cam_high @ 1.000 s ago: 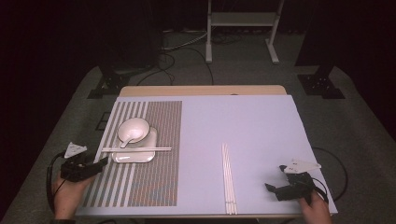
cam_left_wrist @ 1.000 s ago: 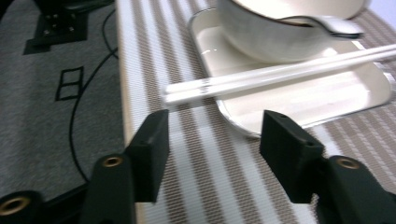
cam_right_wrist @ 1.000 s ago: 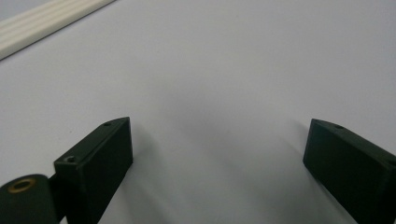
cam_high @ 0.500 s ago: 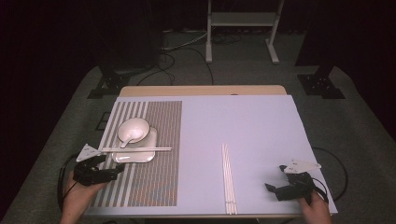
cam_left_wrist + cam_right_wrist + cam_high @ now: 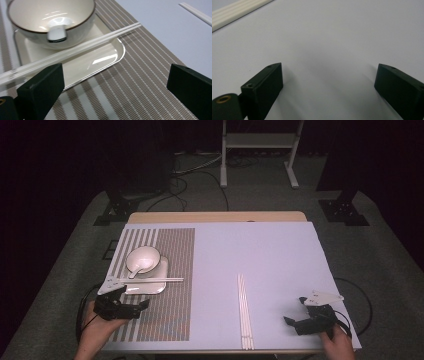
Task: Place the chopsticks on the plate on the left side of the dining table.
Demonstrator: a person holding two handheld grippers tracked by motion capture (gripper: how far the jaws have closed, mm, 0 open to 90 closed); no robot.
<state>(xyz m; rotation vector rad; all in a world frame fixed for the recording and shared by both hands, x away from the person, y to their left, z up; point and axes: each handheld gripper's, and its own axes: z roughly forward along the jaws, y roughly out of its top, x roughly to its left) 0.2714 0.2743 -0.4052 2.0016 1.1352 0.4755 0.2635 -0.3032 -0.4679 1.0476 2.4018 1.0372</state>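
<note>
Black jaws of the left gripper (image 5: 131,306) stand spread wide with nothing between them; they have just been opening. It hovers low over the striped mat (image 5: 170,270), just short of the near edge of the tray (image 5: 110,53), and aims at the chopsticks (image 5: 75,48) laid across that tray. A likely reason for the spread: the 2 sticks lie side by side, so wide jaws can take both at once. Propped on the tray rims, the sticks sit clear of the mat, which leaves room for a jaw beneath them. Behind them the bowl (image 5: 37,22) stands on the tray's far half with a spoon (image 5: 57,32) resting inside.

Farther right, a second set of chopsticks (image 5: 244,310) lies straight on the bare bench (image 5: 280,255), well apart from the mat. Beyond it the right gripper (image 5: 301,316) rests near the bench's near right corner, jaws also spread and empty, probably parked out of the way.
</note>
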